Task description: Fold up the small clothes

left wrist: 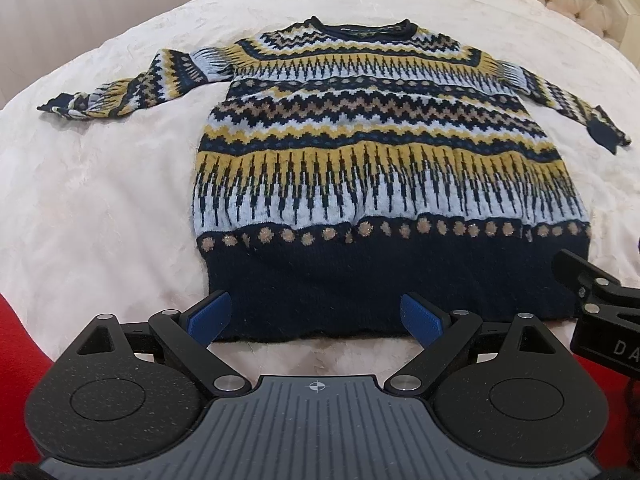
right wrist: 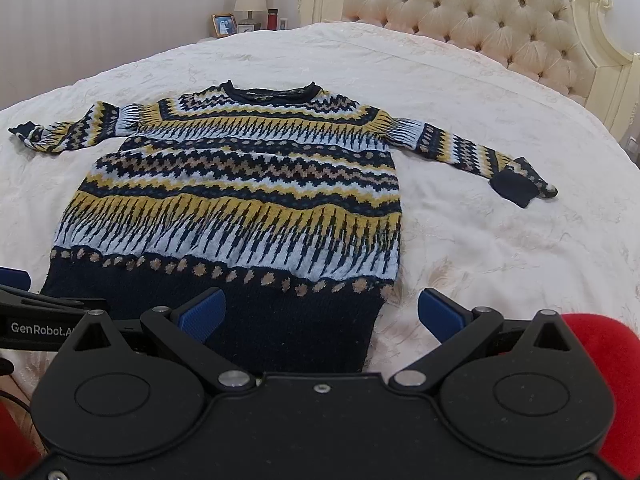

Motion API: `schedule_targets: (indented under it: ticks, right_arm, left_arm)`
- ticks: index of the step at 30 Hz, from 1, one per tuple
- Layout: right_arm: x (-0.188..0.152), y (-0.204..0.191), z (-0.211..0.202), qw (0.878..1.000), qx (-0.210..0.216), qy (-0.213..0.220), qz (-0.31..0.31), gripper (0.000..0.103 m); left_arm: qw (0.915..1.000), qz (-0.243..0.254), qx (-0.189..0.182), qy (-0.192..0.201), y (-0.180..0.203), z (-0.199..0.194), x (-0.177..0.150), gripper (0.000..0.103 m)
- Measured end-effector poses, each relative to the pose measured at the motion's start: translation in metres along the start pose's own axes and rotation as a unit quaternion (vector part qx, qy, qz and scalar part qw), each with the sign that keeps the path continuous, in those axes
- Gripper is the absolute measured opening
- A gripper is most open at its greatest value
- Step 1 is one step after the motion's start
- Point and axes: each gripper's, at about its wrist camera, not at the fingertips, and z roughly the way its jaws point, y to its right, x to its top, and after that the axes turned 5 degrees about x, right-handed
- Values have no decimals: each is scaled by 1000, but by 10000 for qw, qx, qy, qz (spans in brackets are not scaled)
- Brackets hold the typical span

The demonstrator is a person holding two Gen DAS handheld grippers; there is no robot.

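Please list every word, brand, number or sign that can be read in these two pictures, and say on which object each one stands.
"GenRobot.A", cut off by the right gripper's body: white label on the left gripper, seen in the right wrist view.
"DA", cut off at the picture edge: side of the right gripper, seen in the left wrist view.
Crosshair sign, no letters: left gripper's grey body.
Framed picture and small items on the nightstand: too small to read.

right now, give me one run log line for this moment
stage: fold not begun | sweater: flat on bed, sleeves out | left tongs: open at hem, empty | right tongs: open at hem corner, empty
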Motion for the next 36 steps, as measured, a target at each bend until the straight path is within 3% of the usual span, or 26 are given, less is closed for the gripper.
schedule_targets:
  ticks: [9, 15, 18, 32, 33, 36]
  right_arm:
    - [2, 3, -3, 9997, 211, -46, 76, 102]
    - [9, 9, 3, 9932, 1081, -330, 283, 102]
    - [15, 14, 5, 9899, 1261, -370, 524, 102]
    - [98, 67, 16, 9969, 532, 472, 348, 101]
    - [102, 70, 19, 9969, 491, 512, 339, 100]
    - [120, 78, 37, 9979, 286, 551, 174, 81]
  left_arm:
    - [9993, -239, -276, 3, -10, -6, 10, 92]
    - [9984, -115, -199, 508, -15, -18, 29, 92]
    - [9969, 9, -217, 755, -18, -20, 44, 92]
    - [9859, 247, -280, 1632, -23, -30, 139, 92]
    - [9841, 237, -317, 1734, -25, -31, 148, 92]
    - [9799, 180, -480, 1928, -27, -25, 168, 92]
